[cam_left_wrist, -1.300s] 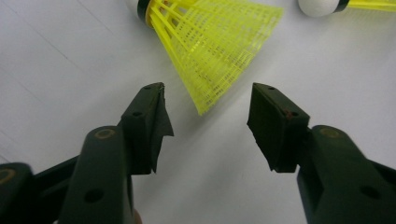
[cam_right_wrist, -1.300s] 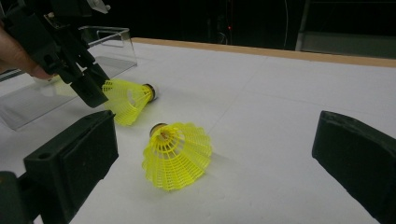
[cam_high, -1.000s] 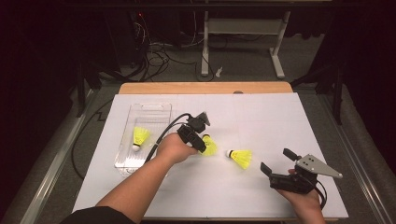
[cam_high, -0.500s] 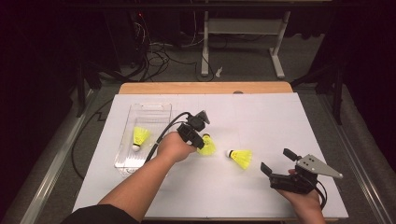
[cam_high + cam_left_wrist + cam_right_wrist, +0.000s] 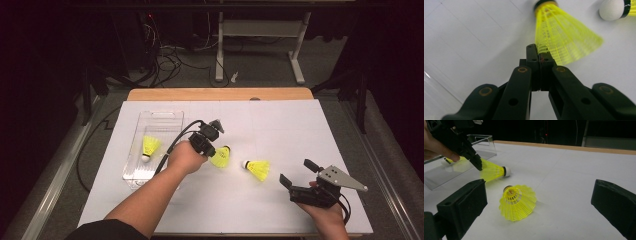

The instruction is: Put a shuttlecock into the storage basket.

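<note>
Three yellow shuttlecocks are in view. My left gripper has just been closing, and its jaws now pinch the skirt rim of the middle shuttlecock as it lies on the white table. A second shuttlecock lies just to its right, cork toward the first. My right gripper rests open near the front right, jaws wide and facing that second shuttlecock, apart from it. The third shuttlecock lies inside the clear box.
The clear plastic box stands at the table's left. A wooden strip runs along the far edge of the white table sheet. Beyond it are a dark floor, cables and a desk frame. The left gripper's cable trails beside the box.
</note>
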The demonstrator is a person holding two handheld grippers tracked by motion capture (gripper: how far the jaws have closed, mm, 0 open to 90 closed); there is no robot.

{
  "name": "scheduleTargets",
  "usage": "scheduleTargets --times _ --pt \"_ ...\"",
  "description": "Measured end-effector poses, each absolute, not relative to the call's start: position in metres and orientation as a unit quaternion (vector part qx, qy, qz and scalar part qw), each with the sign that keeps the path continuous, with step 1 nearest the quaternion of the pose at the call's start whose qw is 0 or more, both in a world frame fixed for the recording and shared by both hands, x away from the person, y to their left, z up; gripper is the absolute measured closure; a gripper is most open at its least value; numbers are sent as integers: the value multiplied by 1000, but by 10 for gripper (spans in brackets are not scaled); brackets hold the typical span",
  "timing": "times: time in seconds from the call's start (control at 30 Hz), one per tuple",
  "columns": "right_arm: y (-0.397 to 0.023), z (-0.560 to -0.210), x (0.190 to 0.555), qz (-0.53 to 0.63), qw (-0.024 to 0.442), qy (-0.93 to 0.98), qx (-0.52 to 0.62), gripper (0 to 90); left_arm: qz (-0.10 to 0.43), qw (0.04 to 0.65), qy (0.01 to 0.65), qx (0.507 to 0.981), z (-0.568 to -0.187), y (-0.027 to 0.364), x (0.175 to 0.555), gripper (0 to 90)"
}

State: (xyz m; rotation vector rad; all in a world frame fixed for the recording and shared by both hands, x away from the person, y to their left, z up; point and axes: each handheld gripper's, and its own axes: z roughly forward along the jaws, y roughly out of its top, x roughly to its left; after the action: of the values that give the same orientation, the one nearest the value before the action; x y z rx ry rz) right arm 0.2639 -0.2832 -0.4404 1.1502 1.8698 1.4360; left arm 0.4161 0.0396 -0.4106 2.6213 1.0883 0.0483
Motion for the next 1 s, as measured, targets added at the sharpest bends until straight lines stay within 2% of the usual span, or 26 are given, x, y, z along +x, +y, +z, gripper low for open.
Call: scheduleTargets --times 0.47,1.0 --pt "-282 -440 264 528 258 689 423 9 3 180 367 913 -395 50 405 900" --pt "-281 -440 264 530 255 690 422 10 4 183 356 916 -383 64 384 900"
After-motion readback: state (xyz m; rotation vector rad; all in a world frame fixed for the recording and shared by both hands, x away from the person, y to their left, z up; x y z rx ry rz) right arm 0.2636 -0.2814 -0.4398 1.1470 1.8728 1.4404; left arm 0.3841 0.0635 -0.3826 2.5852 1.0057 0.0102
